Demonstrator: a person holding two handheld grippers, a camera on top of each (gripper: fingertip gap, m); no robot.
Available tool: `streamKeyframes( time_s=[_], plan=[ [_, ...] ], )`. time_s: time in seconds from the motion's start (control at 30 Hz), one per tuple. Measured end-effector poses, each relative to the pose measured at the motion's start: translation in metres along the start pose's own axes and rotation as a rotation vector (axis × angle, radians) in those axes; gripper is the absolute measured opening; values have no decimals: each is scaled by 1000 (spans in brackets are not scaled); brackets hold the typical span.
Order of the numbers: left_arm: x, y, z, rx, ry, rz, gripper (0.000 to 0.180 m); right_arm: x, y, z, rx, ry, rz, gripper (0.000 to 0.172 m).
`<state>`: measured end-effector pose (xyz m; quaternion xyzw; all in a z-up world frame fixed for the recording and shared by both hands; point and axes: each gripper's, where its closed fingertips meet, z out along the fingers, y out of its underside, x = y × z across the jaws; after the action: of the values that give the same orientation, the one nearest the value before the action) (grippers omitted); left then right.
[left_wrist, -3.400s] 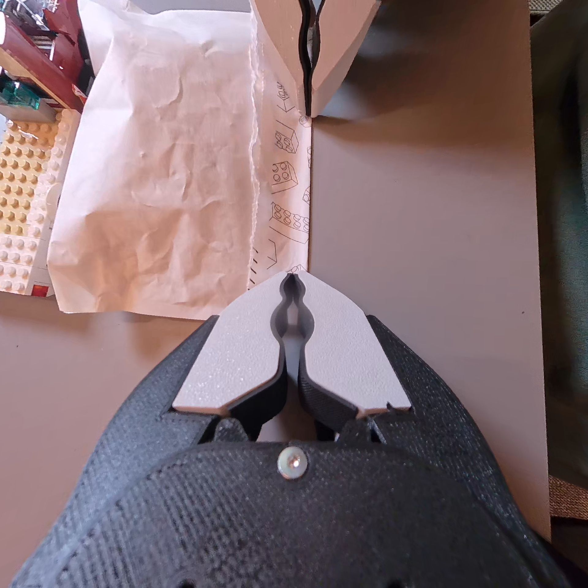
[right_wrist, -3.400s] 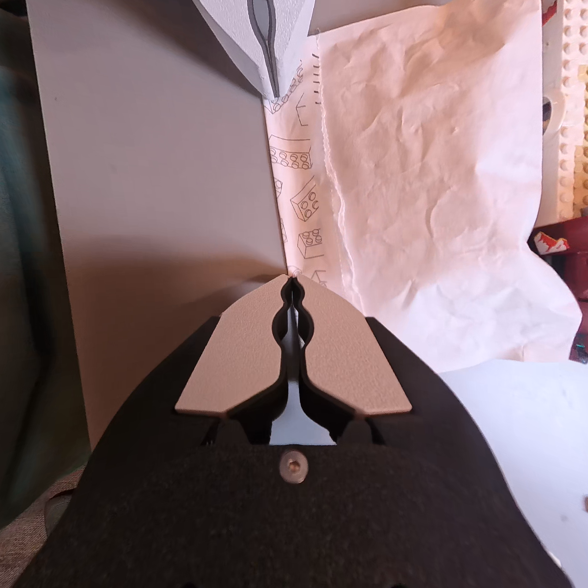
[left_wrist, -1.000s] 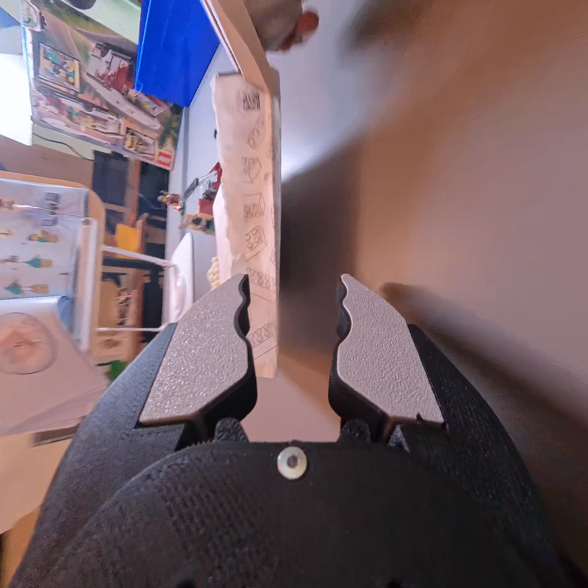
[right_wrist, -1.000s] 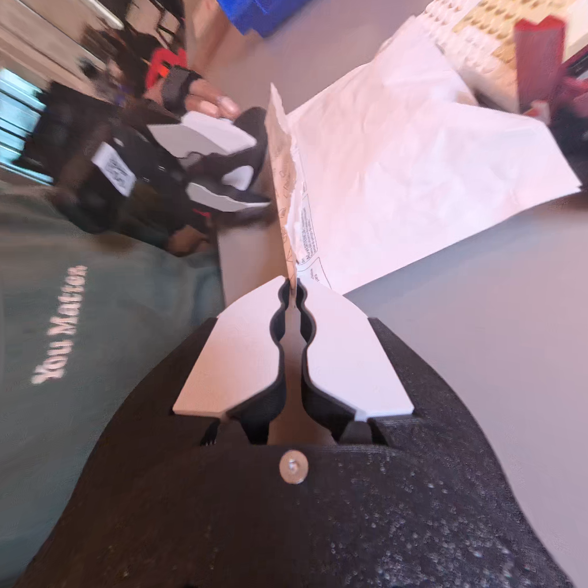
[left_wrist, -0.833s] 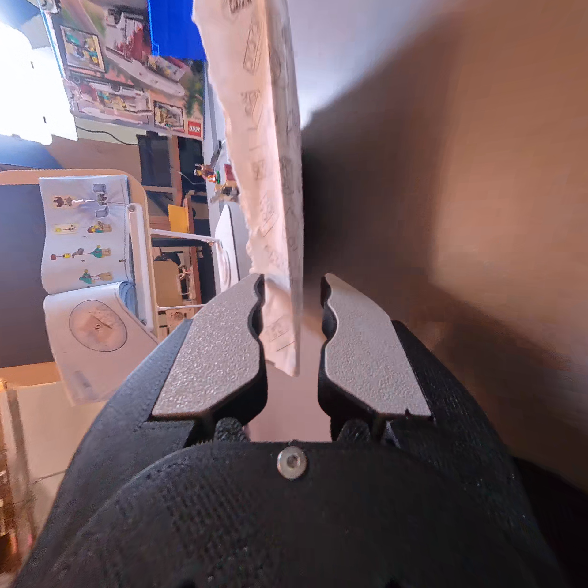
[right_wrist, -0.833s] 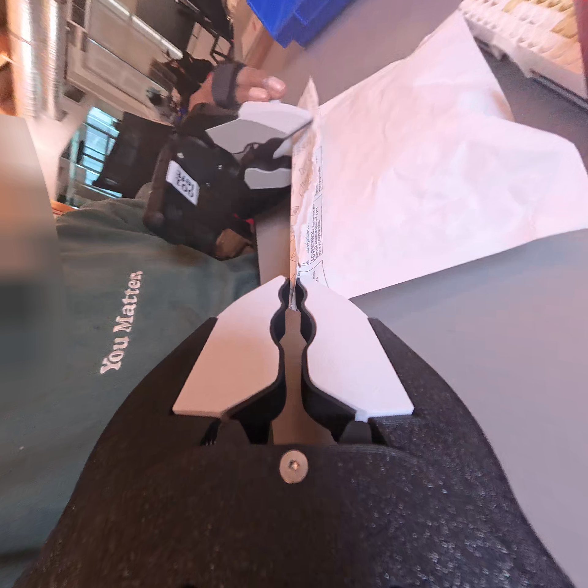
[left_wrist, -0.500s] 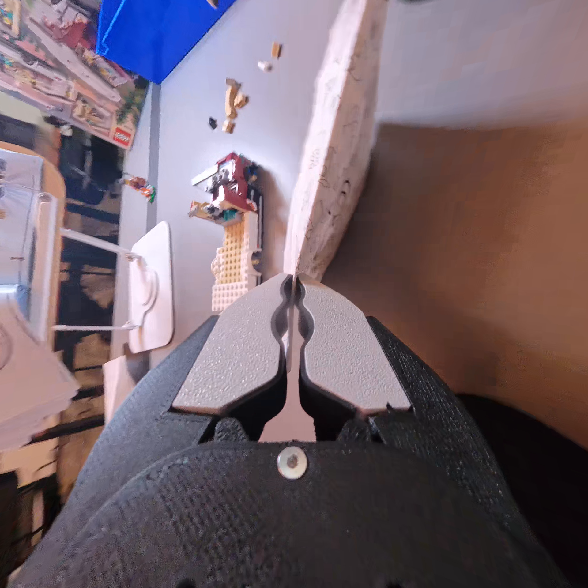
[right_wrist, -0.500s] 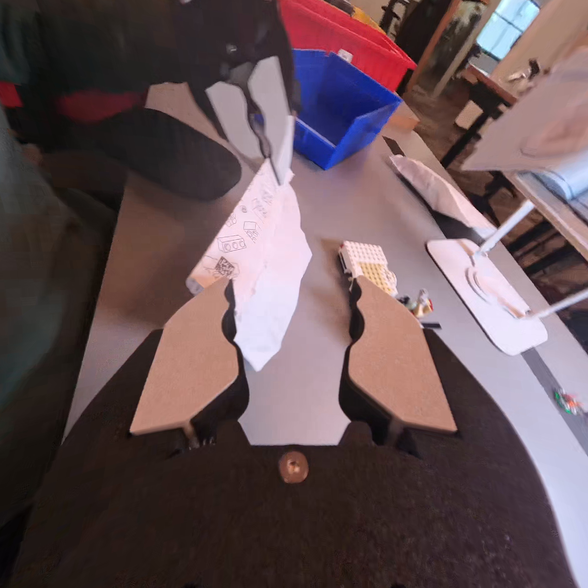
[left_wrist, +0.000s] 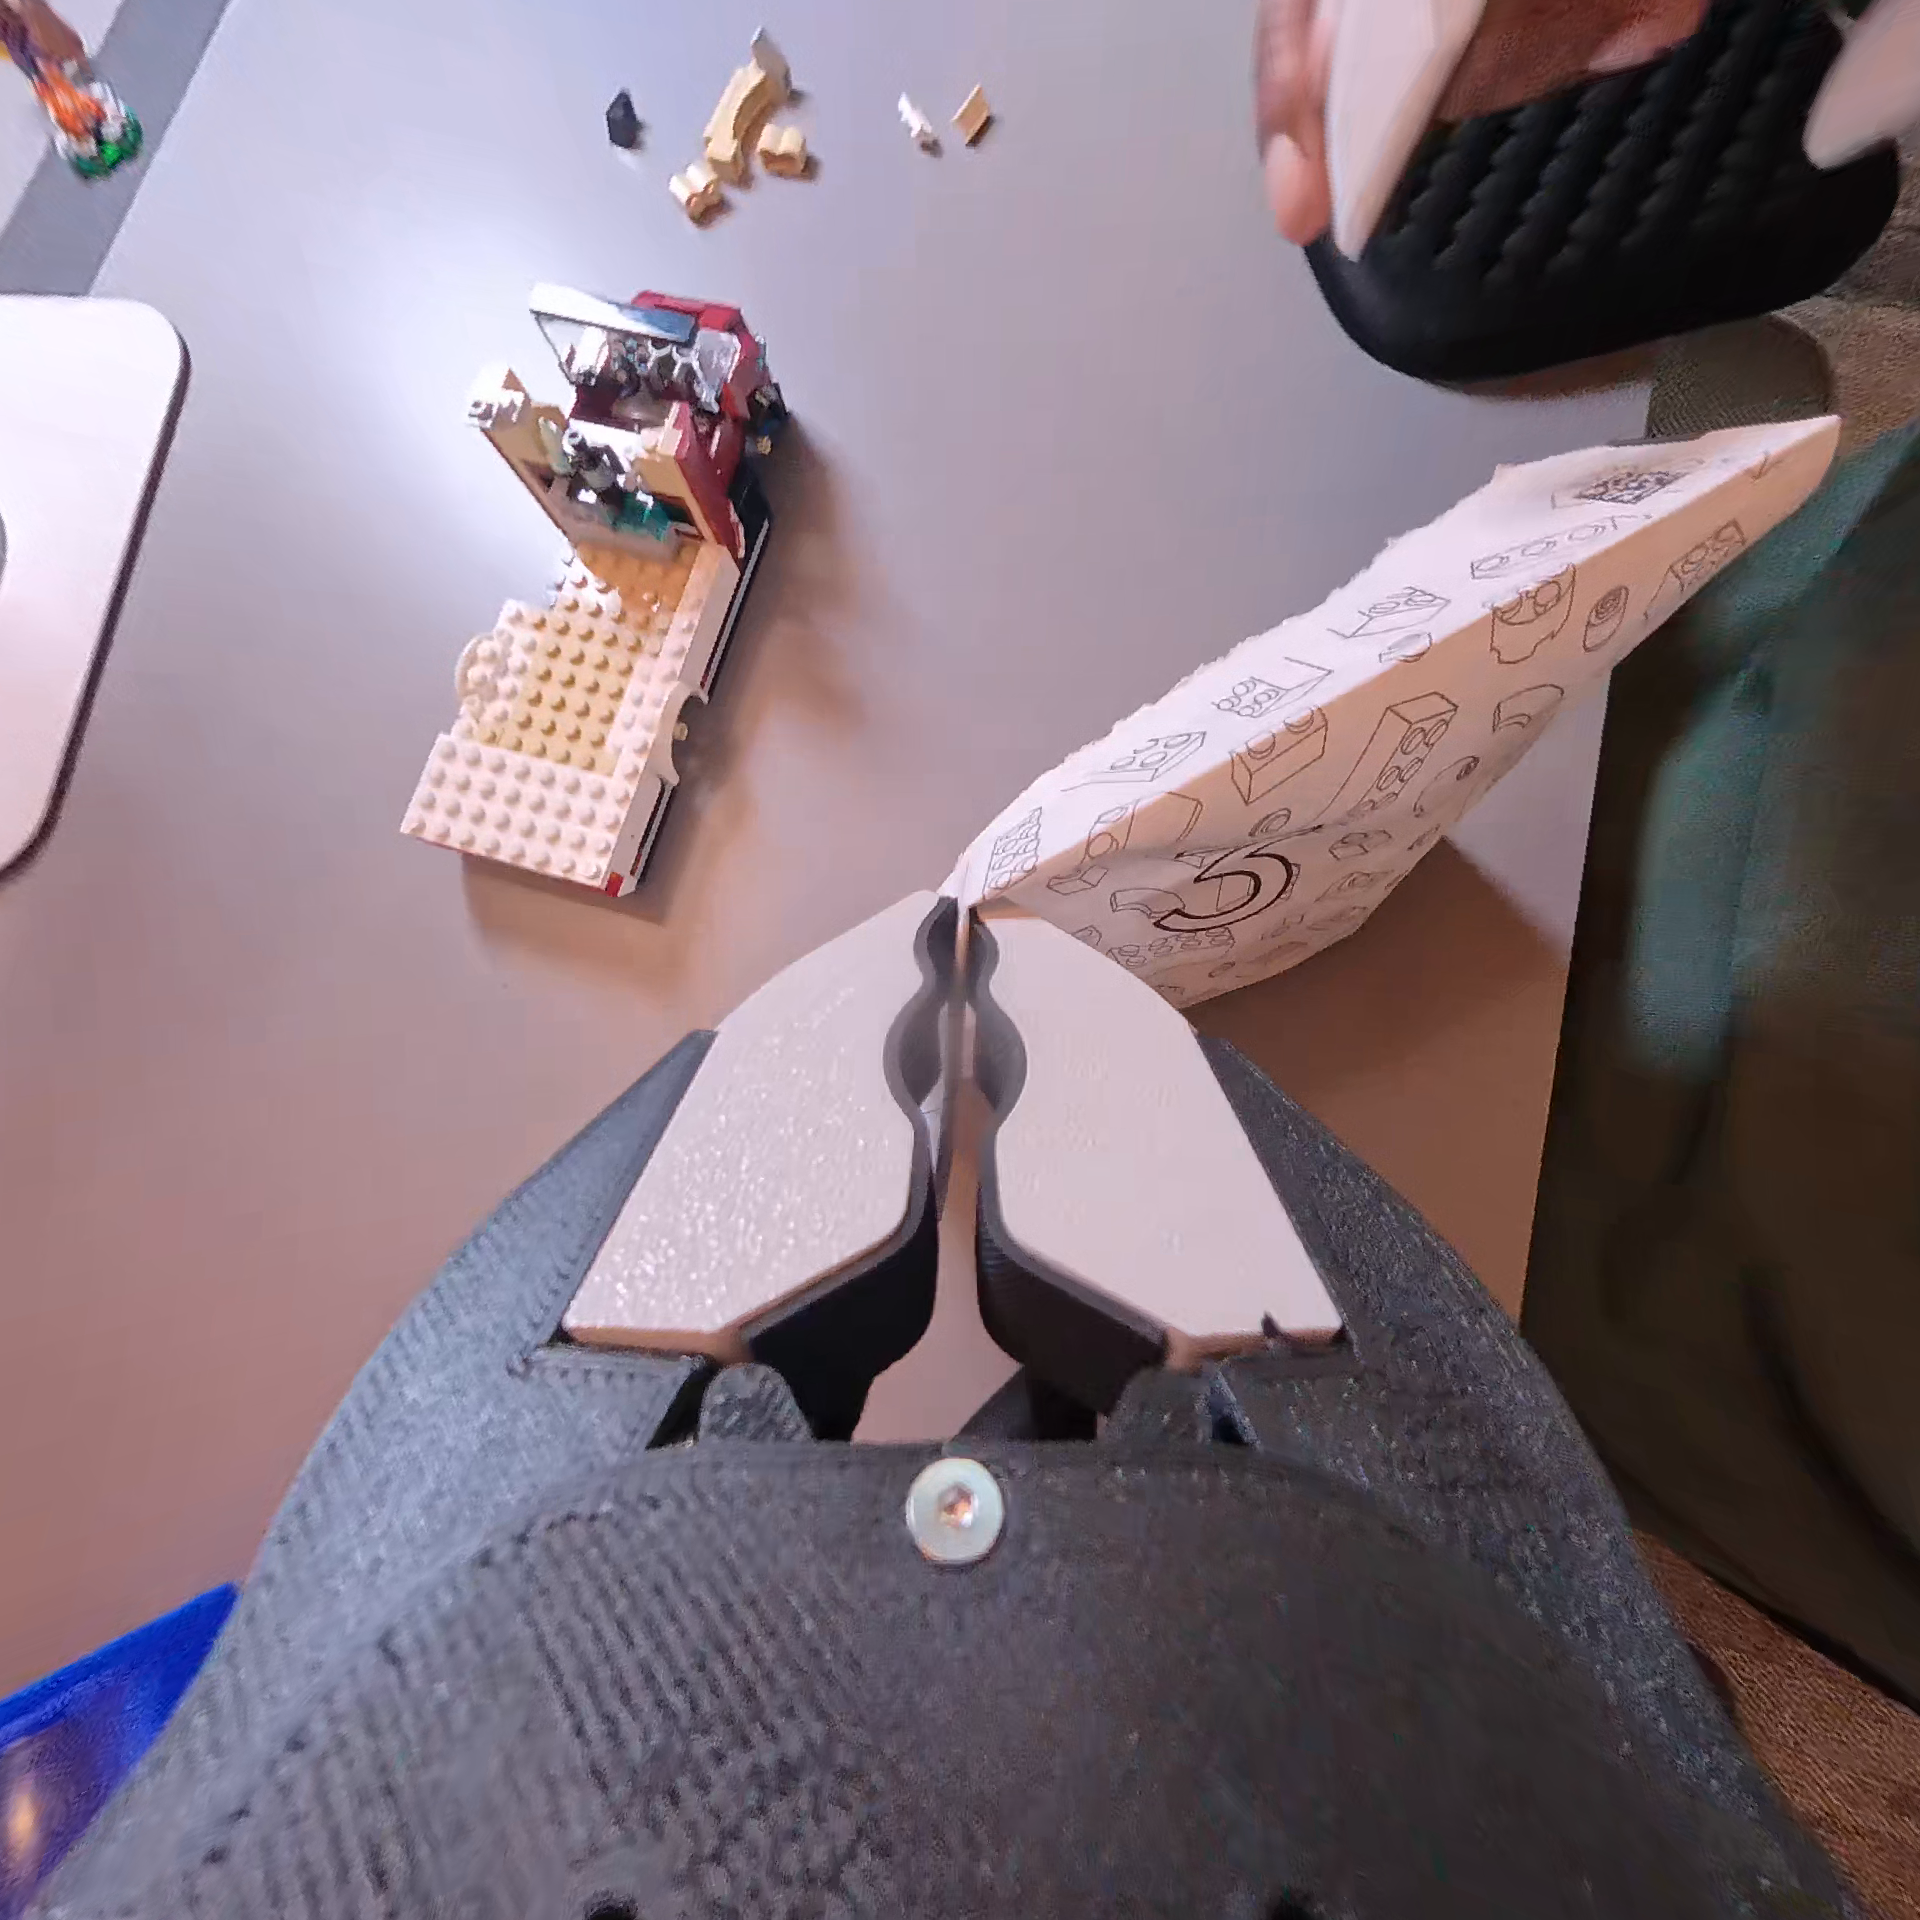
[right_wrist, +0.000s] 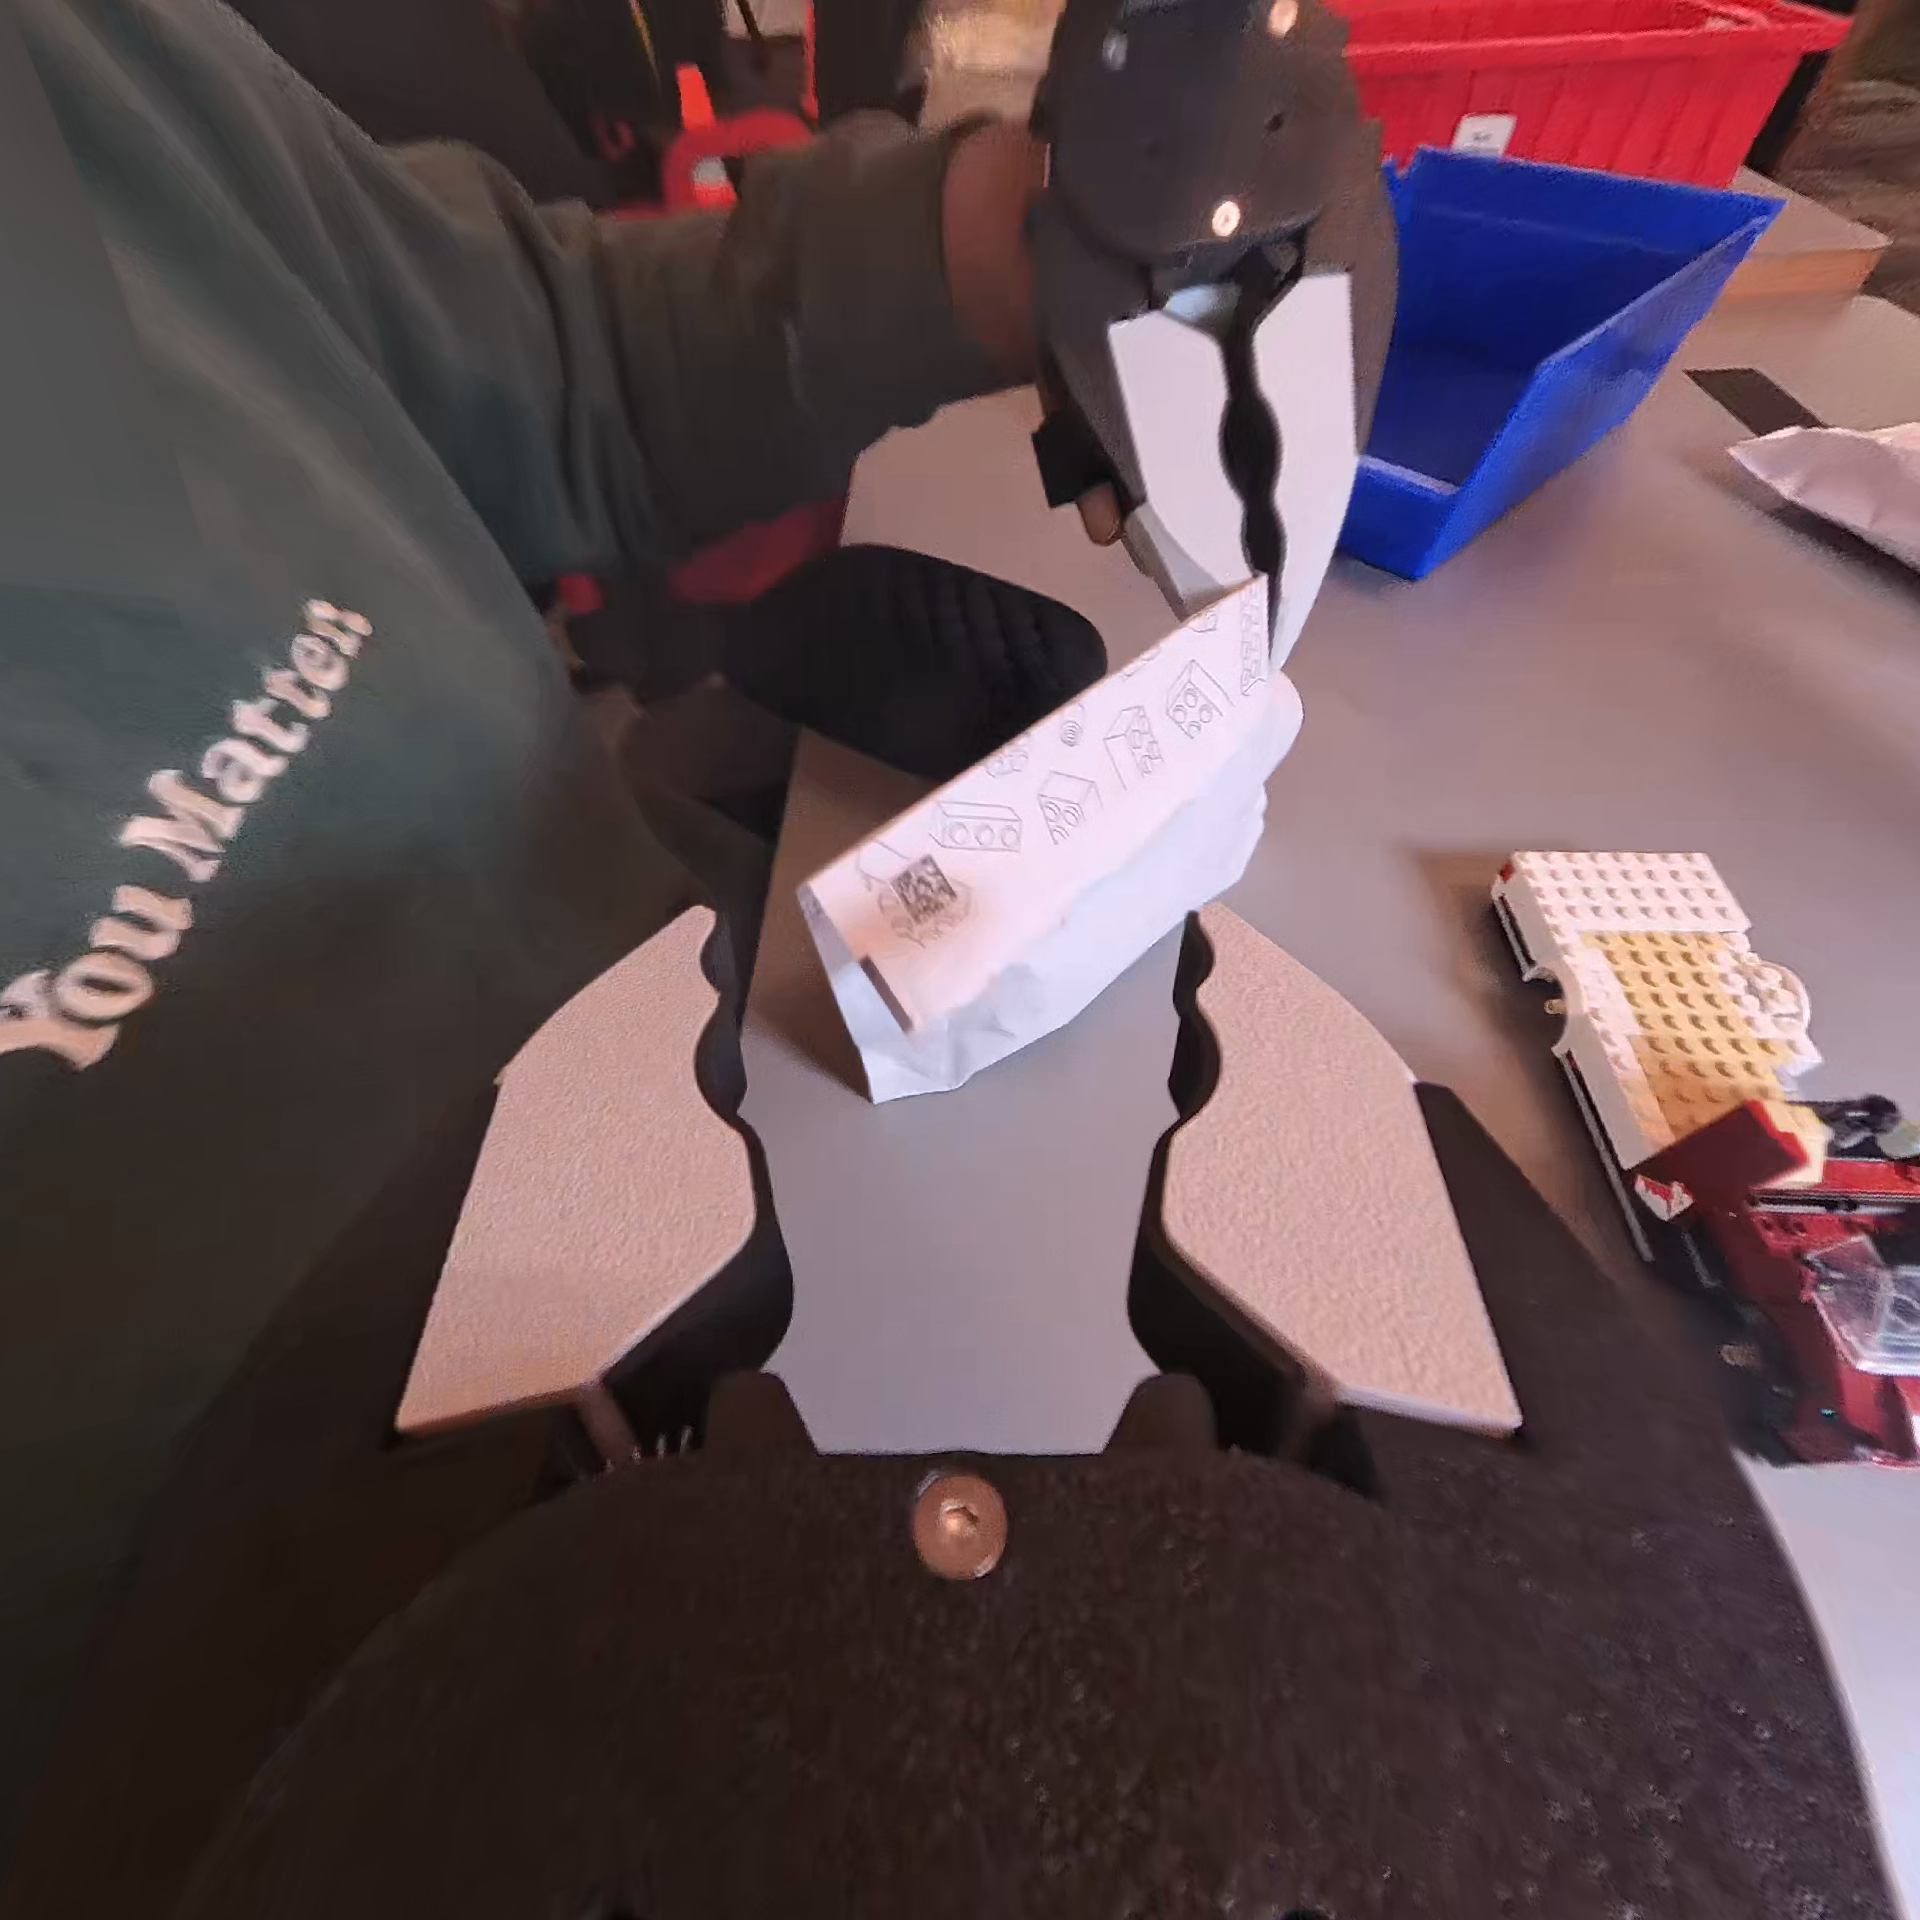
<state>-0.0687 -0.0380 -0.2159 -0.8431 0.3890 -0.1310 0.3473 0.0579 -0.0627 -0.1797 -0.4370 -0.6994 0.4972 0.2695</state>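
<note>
Pinching paper bag corner btwn L fingers; R fingers apart.

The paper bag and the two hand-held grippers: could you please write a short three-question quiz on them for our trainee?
1. True or false: the left hand-held gripper is shut on a corner of the paper bag.
2. The right hand-held gripper is: A) shut on the bag, B) open, C) holding a brick.
3. What lies on the table left of the bag, in the left wrist view?

Key: 1 true. 2 B. 3 A partly built brick model.
</note>
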Motion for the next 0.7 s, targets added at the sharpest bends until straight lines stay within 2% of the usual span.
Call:
streamKeyframes(
  time_s=[0.03,0.07,0.17,0.27,0.37,0.43,0.47,0.53,0.57,0.6,0.7],
  plan=[
    [0,0,0,-18,-3,-1,1,-2,2,9,-30,36,-25,80],
    [-1,1,-1,-34,-5,-16,1,0,5,17,-56,79,-37,78],
    [-12,6,-4,-68,-47,-53,1,8,12,32,-85,173,-24,39],
    [-17,15,-16,-50,-34,-28,1,35,11,28,-89,321,-84,3],
    [-8,19,-27,54,19,56,9,57,11,18,-76,269,16,1],
    [-2,19,-29,151,50,84,26,66,12,15,-76,197,35,1],
    [0,18,-28,204,55,100,28,70,13,15,-79,171,32,1],
    [-2,16,-25,288,23,134,22,75,11,16,-78,115,60,1],
    [-5,17,-24,311,-3,143,7,80,10,16,-76,111,73,1],
    [-6,16,-24,331,-17,145,1,86,10,16,-74,120,81,1],
    [-10,12,-27,329,-6,84,1,103,6,14,-25,160,139,3]
  ],
)
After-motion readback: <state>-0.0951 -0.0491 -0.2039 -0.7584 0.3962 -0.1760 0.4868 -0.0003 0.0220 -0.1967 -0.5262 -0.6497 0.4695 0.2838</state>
